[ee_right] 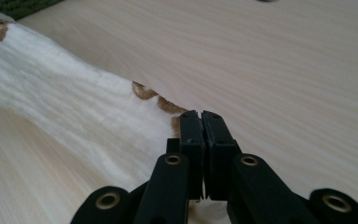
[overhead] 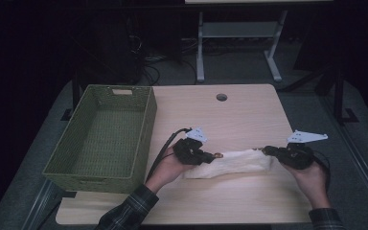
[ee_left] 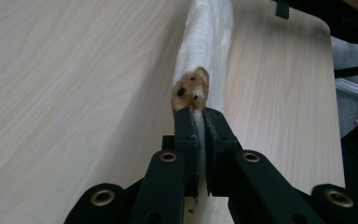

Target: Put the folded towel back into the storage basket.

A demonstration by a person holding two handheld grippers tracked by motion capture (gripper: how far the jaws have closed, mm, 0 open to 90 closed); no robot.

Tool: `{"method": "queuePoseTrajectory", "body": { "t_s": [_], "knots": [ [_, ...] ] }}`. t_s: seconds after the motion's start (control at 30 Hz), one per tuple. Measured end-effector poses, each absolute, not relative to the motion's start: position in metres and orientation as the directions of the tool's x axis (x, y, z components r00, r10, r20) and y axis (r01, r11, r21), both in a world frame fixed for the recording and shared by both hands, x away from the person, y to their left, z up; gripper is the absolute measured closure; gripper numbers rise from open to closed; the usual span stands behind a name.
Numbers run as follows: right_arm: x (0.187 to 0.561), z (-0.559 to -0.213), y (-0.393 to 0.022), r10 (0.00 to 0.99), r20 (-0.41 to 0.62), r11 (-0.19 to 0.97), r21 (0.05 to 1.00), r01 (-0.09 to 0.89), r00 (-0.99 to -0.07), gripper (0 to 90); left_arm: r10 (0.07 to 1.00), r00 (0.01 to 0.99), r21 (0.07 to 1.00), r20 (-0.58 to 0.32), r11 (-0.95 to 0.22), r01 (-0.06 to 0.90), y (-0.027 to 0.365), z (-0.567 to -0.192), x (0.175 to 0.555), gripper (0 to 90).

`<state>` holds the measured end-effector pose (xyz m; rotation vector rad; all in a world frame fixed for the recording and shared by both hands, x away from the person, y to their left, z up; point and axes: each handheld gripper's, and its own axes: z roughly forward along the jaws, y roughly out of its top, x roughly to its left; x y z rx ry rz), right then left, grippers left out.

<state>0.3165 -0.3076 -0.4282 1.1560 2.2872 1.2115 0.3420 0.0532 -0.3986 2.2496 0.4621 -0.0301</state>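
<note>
A white cloth [overhead: 235, 162] with brown trim is stretched between my two grippers, just above the light wooden table [overhead: 230, 110]. My left gripper [overhead: 214, 155] is shut on the cloth's left end; in the left gripper view the white fabric [ee_left: 205, 42] and a brown patch with dark dots [ee_left: 191, 88] run out from the closed left gripper [ee_left: 198, 112]. My right gripper [overhead: 264, 151] is shut on the cloth's right end. In the right gripper view the cloth [ee_right: 65, 107] spreads left from the closed right gripper [ee_right: 201, 114], with brown trim [ee_right: 161, 100] at its edge.
A green woven basket [overhead: 146, 120] stands empty on the table's left side, close to my left hand. A round cable hole [overhead: 221, 97] sits near the table's far edge. A white desk frame [overhead: 235, 43] stands on the floor beyond the table.
</note>
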Motion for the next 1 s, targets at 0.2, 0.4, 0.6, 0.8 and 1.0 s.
{"method": "queuePoseTrajectory", "body": {
  "t_s": [0.2, 0.4, 0.6, 0.8, 1.0],
  "knots": [
    [0.327, -0.411, -0.298, 0.76, 0.085, 0.31, 0.824, 0.475, -0.644, 87.8, 0.344, 0.928, 0.746, -0.146, -0.578, 0.332, 0.069, -0.379, 0.342, 85.1],
    [0.339, -0.392, -0.281, 0.744, 0.069, 0.315, 0.842, 0.439, -0.665, 87.8, 0.369, 0.921, 0.758, -0.121, -0.564, 0.326, 0.084, -0.36, 0.343, 85.1],
    [0.349, -0.376, -0.266, 0.729, 0.046, 0.326, 0.854, 0.406, -0.683, 87.9, 0.394, 0.914, 0.769, -0.102, -0.551, 0.324, 0.101, -0.343, 0.343, 85.1],
    [0.361, -0.356, -0.247, 0.713, 0.017, 0.337, 0.868, 0.364, -0.701, 87.9, 0.415, 0.906, 0.786, -0.084, -0.531, 0.317, 0.12, -0.326, 0.342, 85.2],
    [0.373, -0.34, -0.227, 0.695, -0.003, 0.351, 0.875, 0.335, -0.719, 87.9, 0.444, 0.893, 0.8, -0.069, -0.51, 0.316, 0.141, -0.312, 0.34, 85.2]
  ]
}}
